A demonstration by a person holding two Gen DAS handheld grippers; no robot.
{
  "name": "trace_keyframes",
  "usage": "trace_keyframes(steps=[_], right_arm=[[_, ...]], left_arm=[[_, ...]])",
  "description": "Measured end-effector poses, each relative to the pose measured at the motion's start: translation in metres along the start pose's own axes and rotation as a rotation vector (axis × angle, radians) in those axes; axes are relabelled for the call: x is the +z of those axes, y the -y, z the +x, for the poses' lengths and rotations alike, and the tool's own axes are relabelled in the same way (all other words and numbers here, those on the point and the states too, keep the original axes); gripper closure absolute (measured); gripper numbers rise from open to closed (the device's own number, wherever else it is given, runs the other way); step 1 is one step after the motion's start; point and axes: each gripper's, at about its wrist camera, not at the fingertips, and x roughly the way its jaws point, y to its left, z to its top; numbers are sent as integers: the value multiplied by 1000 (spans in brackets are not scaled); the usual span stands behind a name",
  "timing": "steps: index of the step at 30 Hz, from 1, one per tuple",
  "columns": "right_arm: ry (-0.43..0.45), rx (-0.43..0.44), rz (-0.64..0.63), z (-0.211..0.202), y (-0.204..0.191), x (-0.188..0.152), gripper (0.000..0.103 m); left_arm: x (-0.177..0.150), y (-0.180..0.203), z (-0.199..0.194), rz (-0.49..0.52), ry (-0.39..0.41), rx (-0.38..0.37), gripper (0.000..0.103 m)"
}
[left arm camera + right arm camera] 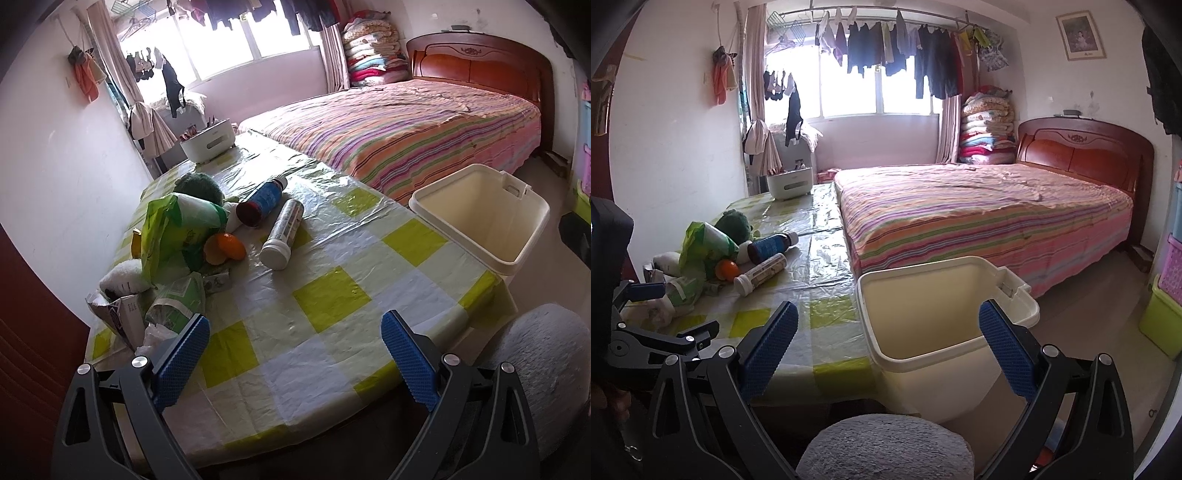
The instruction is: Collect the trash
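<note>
Left gripper (pixel 295 354) low centre of left wrist view, spread wide, nothing between blue pads (pixel 181 363). Right gripper (pixel 888 354) low centre of right wrist view, equally wide apart, empty. Trash pile at left of table (pixel 332 295): green plastic bag (pixel 173 229), orange peel (pixel 225 249), white tube (pixel 282 234), brown bottle (pixel 262 201), crumpled wrappers (pixel 177 299). Cream bin (pixel 480 218) at right, just beside table edge, interior bare.

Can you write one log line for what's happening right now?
left gripper: open, empty, over table | right gripper: open, empty, near bin | trash pile: untouched
</note>
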Motion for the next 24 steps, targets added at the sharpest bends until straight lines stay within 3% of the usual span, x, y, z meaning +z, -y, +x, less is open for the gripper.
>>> trace_keyframes(steps=[24], right_arm=[[-10,1,-38,6,-10,5,6]], left_arm=[[-5,-9,1,-8,-4,15,11]])
